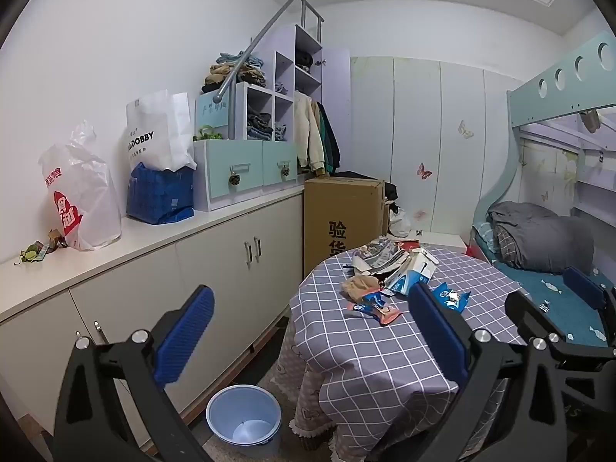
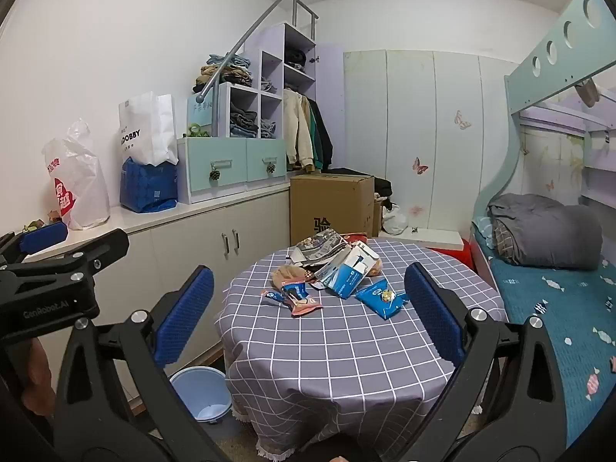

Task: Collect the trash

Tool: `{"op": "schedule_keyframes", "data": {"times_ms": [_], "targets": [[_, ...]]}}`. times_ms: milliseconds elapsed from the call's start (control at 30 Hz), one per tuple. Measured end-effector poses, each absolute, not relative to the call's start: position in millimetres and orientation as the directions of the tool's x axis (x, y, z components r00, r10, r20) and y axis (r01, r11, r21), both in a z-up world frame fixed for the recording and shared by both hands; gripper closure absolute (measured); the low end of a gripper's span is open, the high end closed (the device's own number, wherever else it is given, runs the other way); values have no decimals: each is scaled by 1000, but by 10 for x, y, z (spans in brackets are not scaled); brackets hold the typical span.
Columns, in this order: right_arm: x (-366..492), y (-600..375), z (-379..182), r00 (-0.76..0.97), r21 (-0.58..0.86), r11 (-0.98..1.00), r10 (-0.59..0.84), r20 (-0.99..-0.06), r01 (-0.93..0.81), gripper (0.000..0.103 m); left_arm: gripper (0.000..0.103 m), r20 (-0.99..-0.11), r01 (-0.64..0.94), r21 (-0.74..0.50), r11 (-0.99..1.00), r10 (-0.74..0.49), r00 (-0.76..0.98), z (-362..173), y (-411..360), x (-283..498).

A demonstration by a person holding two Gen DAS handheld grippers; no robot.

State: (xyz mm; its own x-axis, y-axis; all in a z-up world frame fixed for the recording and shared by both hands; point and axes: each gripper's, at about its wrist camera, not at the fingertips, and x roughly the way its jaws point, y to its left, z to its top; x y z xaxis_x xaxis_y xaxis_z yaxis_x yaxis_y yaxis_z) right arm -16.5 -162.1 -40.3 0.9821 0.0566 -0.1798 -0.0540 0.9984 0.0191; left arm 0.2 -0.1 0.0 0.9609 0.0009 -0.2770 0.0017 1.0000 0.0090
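- Since every piece of trash [image 2: 331, 281] lies on the round table [image 2: 346, 346] and the blue bin [image 2: 200, 396] on the floor looks empty apart from its pale bottom, the task seems to be at its very start.
- On the checked tablecloth sit a blue snack bag [image 2: 381, 296], a small heap of wrappers [image 2: 294, 296], a torn blue-and-white carton [image 2: 346, 273], a crumpled tan bag [image 2: 287, 273] and a printed paper packet [image 2: 319, 248], all bunched towards the far half of the table, some touching or overlapping.
- The left gripper [image 1: 308, 340] is spread wide with nothing between its blue pads; it hangs short of the table's near left edge, with the bin low down between its fingers in the left wrist view.
- The right gripper [image 2: 304, 315] is likewise fully spread and holds nothing; it points at the table, and the trash shows between its fingers, well apart from them.
- Judging from this, nothing is collected yet: each wrapper, bag and carton has yet to be picked up and dropped into the bin, which stands just beside the table on its left, by the white cupboards [image 2: 192, 246].
- A few scraps [image 1: 38, 250] on the cupboard top beside the white plastic bag [image 1: 84, 200] may be trash too; I cannot tell.
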Motion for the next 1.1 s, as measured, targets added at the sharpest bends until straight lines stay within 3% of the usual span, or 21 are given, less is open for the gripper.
{"op": "schedule_keyframes", "data": {"times_ms": [1100], "targets": [[-126, -1611, -463, 979, 16, 998, 60, -195, -58, 6, 4, -283, 6, 15, 1000, -1, 959, -2, 21, 20]]}}
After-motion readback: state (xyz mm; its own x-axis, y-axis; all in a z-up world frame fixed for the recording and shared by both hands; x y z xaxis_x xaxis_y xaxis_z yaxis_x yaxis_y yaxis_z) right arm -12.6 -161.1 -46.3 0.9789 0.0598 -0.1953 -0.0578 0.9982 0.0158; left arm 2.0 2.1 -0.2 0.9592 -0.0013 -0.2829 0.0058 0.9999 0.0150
